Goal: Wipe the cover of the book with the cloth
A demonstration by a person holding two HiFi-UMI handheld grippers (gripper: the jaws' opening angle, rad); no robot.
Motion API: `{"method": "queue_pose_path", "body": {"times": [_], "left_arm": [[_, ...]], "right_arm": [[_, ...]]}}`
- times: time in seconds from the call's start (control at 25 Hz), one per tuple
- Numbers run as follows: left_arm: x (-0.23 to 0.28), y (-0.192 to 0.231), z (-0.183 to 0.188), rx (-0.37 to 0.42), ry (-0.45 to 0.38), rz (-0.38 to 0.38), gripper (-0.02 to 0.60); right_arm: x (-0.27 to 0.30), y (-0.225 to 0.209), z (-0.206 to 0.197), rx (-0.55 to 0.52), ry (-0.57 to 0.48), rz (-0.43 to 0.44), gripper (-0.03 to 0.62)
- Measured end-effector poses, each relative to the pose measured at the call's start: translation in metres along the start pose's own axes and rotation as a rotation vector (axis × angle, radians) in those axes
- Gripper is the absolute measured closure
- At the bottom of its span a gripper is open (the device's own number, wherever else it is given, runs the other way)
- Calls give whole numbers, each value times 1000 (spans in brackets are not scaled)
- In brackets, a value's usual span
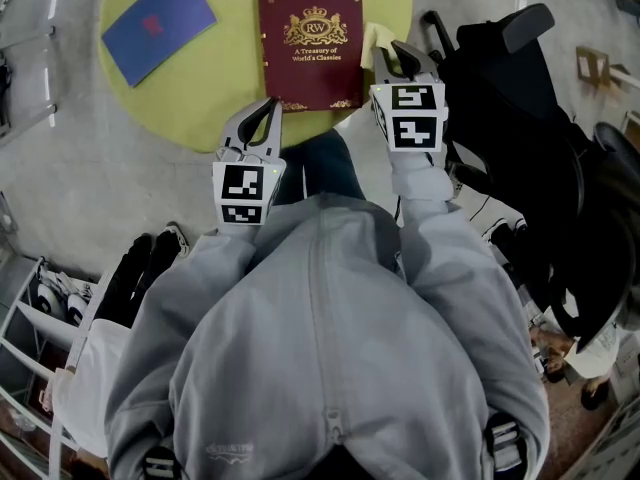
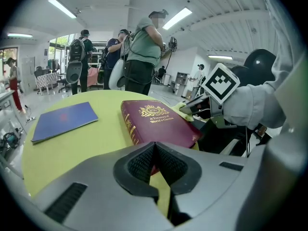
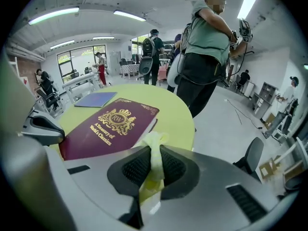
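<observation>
Grey hoodie (image 1: pixel 320 328) sleeves lead to two grippers at the near rim of the round yellow-green tabletop (image 1: pixel 215 88). The left gripper (image 1: pixel 270 108) has its jaws pressed together with nothing between them, tips over the tabletop just short of the book's near left corner. The right gripper (image 1: pixel 396 56) pinches a pale yellow cloth (image 3: pixel 153 165) just beside the book's right edge. The maroon book (image 1: pixel 310 43) lies flat and closed, gold-crested cover up. A blue folder (image 1: pixel 158 23) lies farther left, well apart. Beyond the tabletop, people (image 2: pixel 139 52) stand.
</observation>
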State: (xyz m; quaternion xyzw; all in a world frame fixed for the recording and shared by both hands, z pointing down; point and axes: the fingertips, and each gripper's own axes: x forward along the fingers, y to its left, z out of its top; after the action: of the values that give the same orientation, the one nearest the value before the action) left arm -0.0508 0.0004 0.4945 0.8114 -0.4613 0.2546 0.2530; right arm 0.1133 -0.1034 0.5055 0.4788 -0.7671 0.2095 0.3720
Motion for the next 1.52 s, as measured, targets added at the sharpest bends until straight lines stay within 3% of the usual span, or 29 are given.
{"method": "queue_pose_path", "body": {"times": [0.24,0.44,0.72,0.88,1.0,1.52], "left_arm": [[-1,0,1,-6,-3,-7,563],[-5,2,6,-13,-18,-15,563],[-14,7,1,-6,-17,-23,563],[-15,5,-2,2,-8,-26,563],[-15,5,-7,9,8,-22,563],[-14,5,-16,10,32,-22,563]], "right_arm": [[-13,-23,-14,30,10,-48,537],[-38,-9,12,-17,-64,-9,537],[-66,80,54,-85,-176,191,537],[-66,136,58,-75,-181,343,537],[-58,161,52,-76,-155,406,537],[-21,172,19,-85,-59,399,537]]}}
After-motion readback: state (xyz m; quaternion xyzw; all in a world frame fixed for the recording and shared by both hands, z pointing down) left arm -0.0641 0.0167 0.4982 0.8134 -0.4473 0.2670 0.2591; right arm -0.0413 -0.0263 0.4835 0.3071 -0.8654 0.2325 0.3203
